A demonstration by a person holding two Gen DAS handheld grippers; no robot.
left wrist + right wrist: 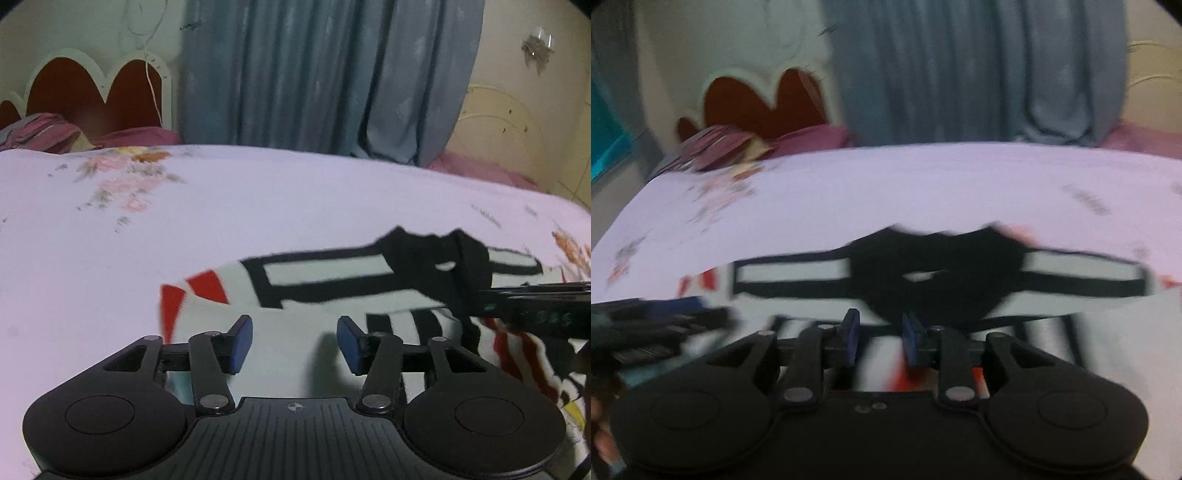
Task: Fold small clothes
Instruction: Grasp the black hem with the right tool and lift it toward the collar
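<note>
A small white shirt (295,325) with black bands, a black collar (428,254) and red stripes lies flat on the bed. My left gripper (294,341) is open, its blue pads just above the shirt's white body on the left side. My right gripper (879,338) is open with a narrower gap, low over the shirt (1071,339) just below the black collar (934,273); this view is motion-blurred. The right gripper also shows at the right edge of the left wrist view (539,306), and the left gripper shows at the left edge of the right wrist view (653,325).
The bed sheet (184,229) is pale lilac with flower prints. A scalloped red headboard (92,88) and purple pillows (48,131) stand at the far left. A blue-grey curtain (325,74) hangs behind the bed.
</note>
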